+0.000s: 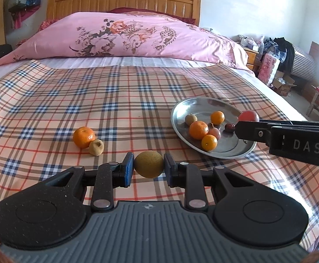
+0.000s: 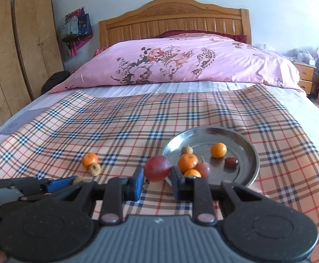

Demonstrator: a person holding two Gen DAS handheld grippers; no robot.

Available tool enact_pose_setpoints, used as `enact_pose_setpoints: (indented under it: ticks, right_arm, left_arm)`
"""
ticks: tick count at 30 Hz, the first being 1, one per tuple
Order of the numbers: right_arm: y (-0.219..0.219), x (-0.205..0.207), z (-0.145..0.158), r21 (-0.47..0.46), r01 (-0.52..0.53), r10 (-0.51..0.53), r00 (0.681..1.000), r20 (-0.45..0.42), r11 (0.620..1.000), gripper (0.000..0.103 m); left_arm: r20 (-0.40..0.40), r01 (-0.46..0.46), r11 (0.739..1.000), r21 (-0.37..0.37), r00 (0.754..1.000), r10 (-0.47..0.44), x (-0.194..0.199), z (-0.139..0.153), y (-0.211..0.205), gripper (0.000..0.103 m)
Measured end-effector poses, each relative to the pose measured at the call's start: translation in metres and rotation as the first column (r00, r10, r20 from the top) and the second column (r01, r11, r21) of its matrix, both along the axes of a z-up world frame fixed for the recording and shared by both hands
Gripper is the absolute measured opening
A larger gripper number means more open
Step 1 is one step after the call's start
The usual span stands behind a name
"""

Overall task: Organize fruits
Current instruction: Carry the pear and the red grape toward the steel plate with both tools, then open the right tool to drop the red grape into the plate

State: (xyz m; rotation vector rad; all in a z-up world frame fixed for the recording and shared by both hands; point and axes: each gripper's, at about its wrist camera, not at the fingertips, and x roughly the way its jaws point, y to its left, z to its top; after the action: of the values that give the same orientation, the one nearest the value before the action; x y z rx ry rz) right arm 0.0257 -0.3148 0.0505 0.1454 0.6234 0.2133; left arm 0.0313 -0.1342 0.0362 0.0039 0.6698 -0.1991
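Observation:
My left gripper (image 1: 149, 171) is shut on a round yellow-brown fruit (image 1: 148, 162), held above the plaid cloth just left of the metal plate (image 1: 178, 111). My right gripper (image 2: 157, 180) is shut on a red grape (image 2: 157, 167) at the plate's (image 2: 254, 153) near-left rim. In the left wrist view it reaches in from the right over the plate. On the plate lie three mandarins (image 2: 188, 162), a small brown fruit (image 2: 186, 149), another grape (image 2: 204, 169) and a red date (image 2: 231, 161). On the cloth lie a mandarin (image 1: 84, 137) and a small brown fruit (image 1: 96, 146), touching.
A plaid cloth (image 1: 93, 92) covers the bed. A pink floral quilt (image 1: 126, 37) and a wooden headboard (image 1: 124, 2) are at the far end. A wardrobe (image 2: 10, 50) stands to the left. A nightstand (image 2: 305, 74) and boxes are past the bed's right edge.

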Motion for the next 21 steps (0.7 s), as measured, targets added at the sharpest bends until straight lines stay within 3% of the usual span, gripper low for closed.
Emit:
enact_pose_setpoints:
  ticks: [21]
  right_arm:
    - [-0.025, 0.002, 0.004, 0.008, 0.035, -0.036, 0.999, 0.01, 0.999, 0.024]
  left_arm:
    - [0.005, 0.056, 0.998, 0.012, 0.998, -0.056, 0.019, -0.004, -0.028, 0.031]
